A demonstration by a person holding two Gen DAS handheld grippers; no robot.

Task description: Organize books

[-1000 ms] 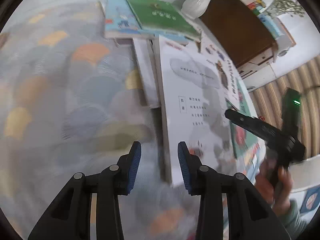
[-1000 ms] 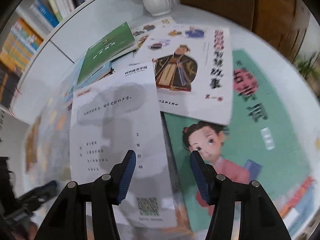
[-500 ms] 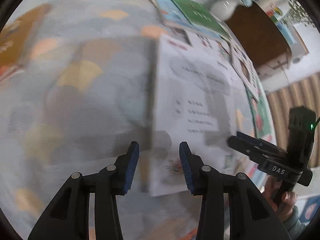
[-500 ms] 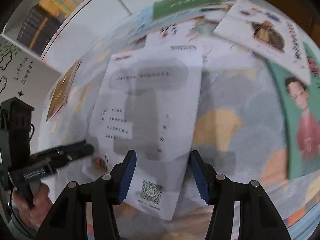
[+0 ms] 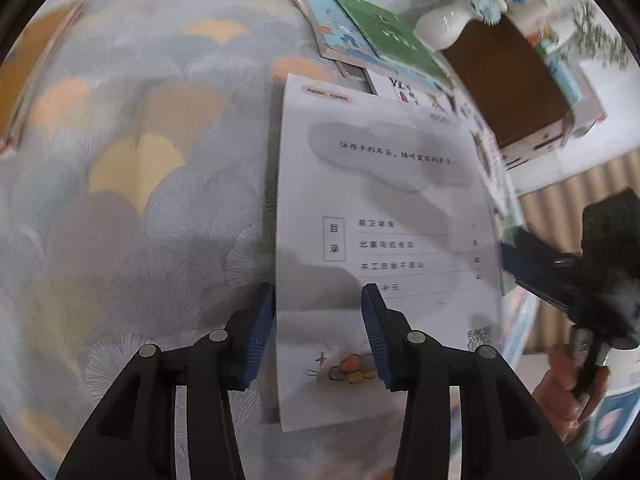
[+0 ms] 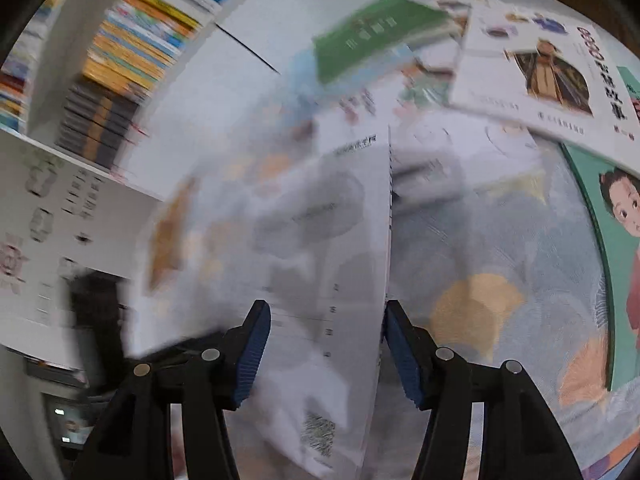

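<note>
Left claw [image 5: 318,330] sits low over the desk [image 5: 132,208], its blue pads spread wide, and the left edge of the white booklet [image 5: 384,216] runs right up between them, with nothing pinched. That booklet lies back cover up on the fan-patterned cloth, a printed contents list and a small QR code showing, its near corner reaching toward the camera.

Over to the right claw [image 6: 326,336]: also spread wide, gripping nothing, with the booklet's right edge lining up just inside its right pad [image 6: 402,354]. The picture here is smeared, so whether pad and paper touch, I cannot tell. In the left wrist view that right claw shows as a dark shape at the booklet's far right side, a hand [image 5: 568,392] wrapped around its handle.

Beyond the booklet, a green book [image 5: 384,28] lies on top of a blue one [image 5: 340,32] near a white vase [image 5: 444,28]. To the right, a white storybook with a robed figure [image 6: 548,72] overlaps a teal picture book [image 6: 608,248] showing a child's face. A bookshelf [image 6: 120,68] packed with spines stands behind the desk.
</note>
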